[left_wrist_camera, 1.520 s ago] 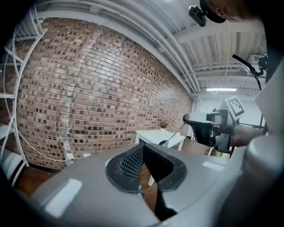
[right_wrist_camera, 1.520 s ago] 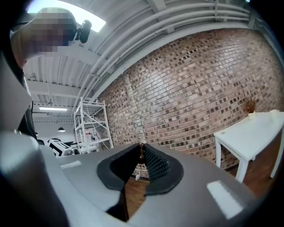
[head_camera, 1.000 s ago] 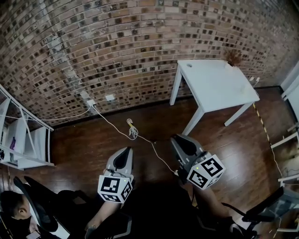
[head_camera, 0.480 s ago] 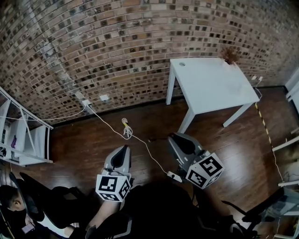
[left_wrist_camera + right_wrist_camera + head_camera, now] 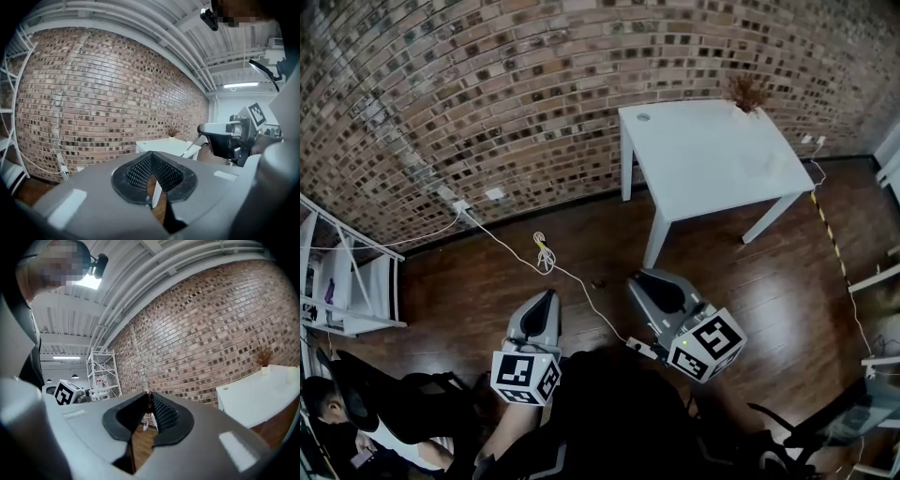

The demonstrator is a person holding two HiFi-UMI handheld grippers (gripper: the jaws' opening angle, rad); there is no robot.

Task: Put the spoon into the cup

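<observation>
No spoon shows in any view. A white table (image 5: 712, 159) stands against the brick wall, ahead and to the right. On its far corner lies a small round thing (image 5: 642, 117), too small to name. My left gripper (image 5: 546, 300) and right gripper (image 5: 640, 279) hang side by side over the dark wood floor, short of the table. In the left gripper view the jaws of the left gripper (image 5: 151, 155) meet at the tips with nothing between them. The right gripper (image 5: 148, 394) also has its tips together and holds nothing. The table (image 5: 262, 394) lies to its right.
A dried plant (image 5: 748, 94) stands at the table's back edge. A white cable (image 5: 546, 255) runs over the floor to a power strip (image 5: 639, 349). A white shelf rack (image 5: 347, 281) stands at the left. A person (image 5: 337, 412) sits at the lower left.
In the head view the table and wall have slid left and closer, and both grippers have moved on over the floor toward the table. Their jaws have stayed the same.
</observation>
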